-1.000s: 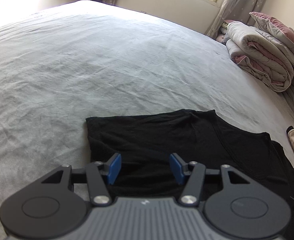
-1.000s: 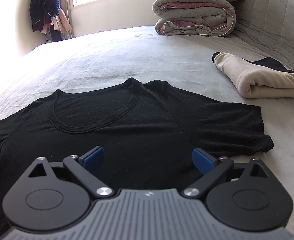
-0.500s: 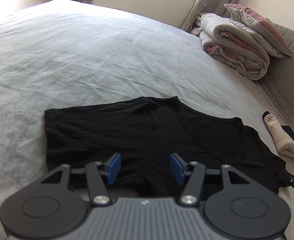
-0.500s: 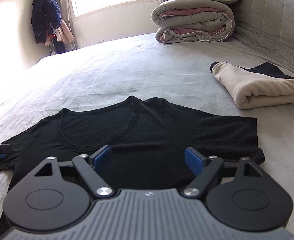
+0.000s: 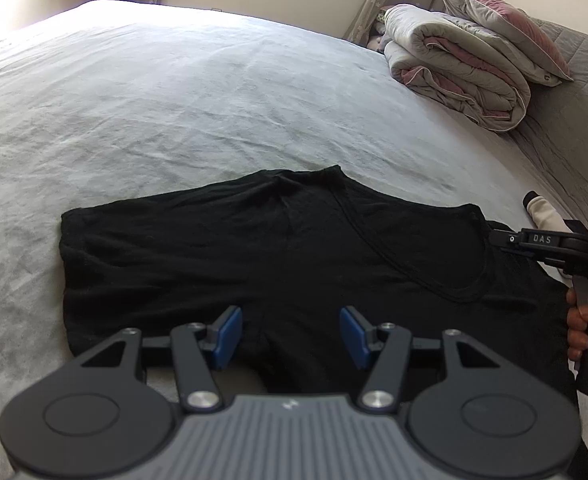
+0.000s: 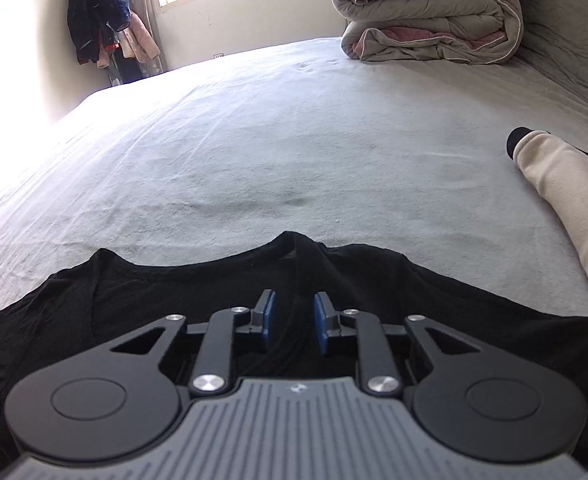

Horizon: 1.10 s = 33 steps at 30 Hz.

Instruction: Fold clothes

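A black T-shirt [image 5: 294, 248] lies flat on the grey bed [image 5: 174, 100], neckline to the right in the left wrist view. My left gripper [image 5: 290, 336] hovers over the near sleeve, open about halfway, with cloth below the pads but none pinched. In the right wrist view the same T-shirt [image 6: 374, 280] fills the foreground. My right gripper [image 6: 294, 320] is low over the shoulder beside the collar. Its jaws are closing, with a narrow gap left and black fabric between the pads. A hand holds that right gripper [image 5: 506, 238] at the shirt's far shoulder.
A folded duvet [image 5: 454, 64] with a pillow [image 5: 502, 20] on top sits at the head of the bed. A folded cream garment [image 6: 566, 196] lies right of the shirt. Clothes [image 6: 102, 20] hang in the corner by the window.
My right gripper has moved forward onto the shirt's shoulder and its jaws have narrowed from wide to a small gap. It now shows in the left wrist view. The left gripper shifted slightly.
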Motion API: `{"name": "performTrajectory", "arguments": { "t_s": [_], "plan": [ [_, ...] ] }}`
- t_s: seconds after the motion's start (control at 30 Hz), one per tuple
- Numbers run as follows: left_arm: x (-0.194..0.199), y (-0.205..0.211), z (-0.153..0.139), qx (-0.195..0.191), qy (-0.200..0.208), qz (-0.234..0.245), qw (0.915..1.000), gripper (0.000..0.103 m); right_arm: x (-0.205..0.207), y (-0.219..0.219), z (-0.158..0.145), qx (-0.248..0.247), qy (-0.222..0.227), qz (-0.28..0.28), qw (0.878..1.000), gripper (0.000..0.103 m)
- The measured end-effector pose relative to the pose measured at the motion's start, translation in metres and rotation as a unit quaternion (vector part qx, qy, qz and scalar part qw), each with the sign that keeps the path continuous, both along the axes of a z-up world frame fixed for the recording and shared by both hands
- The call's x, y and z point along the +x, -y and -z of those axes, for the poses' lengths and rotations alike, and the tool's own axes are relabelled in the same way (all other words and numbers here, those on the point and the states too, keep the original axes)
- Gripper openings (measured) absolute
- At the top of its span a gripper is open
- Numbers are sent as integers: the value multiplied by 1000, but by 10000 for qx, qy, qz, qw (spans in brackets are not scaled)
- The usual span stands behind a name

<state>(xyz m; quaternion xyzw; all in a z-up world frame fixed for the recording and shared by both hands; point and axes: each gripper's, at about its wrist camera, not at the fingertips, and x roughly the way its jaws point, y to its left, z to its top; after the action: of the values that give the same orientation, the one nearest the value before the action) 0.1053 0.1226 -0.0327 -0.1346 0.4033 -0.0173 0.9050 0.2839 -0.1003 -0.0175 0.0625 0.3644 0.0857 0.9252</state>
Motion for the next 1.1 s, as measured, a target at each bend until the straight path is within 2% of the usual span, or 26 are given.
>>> {"name": "performTrajectory", "arguments": {
  "t_s": [0.2, 0.53, 0.57, 0.6, 0.63, 0.93, 1.1],
  "plan": [
    [3, -2, 5, 19, -81, -44, 10000, 56, 23, -6, 9, -179, 99, 91, 9997, 22],
    [3, -2, 6, 33, -89, -53, 9999, 56, 28, -16, 11, -558, 184, 144, 9982, 20],
    [3, -3, 6, 29, -89, -57, 9999, 56, 29, -17, 11, -605, 187, 164, 9979, 18],
    [3, -3, 6, 26, -90, -61, 9999, 56, 29, -17, 11, -652, 190, 184, 9975, 5],
    [3, -3, 6, 22, -91, -65, 9999, 56, 30, -18, 11, -691, 191, 202, 9972, 3],
    [4, -4, 7, 21, -112, -63, 9999, 56, 51, -22, 2, -680, 203, 394, 9967, 3],
    [4, -4, 7, 28, -133, -55, 9999, 56, 61, -27, 14, -910, 58, 359, 9952, 4]
  ]
}}
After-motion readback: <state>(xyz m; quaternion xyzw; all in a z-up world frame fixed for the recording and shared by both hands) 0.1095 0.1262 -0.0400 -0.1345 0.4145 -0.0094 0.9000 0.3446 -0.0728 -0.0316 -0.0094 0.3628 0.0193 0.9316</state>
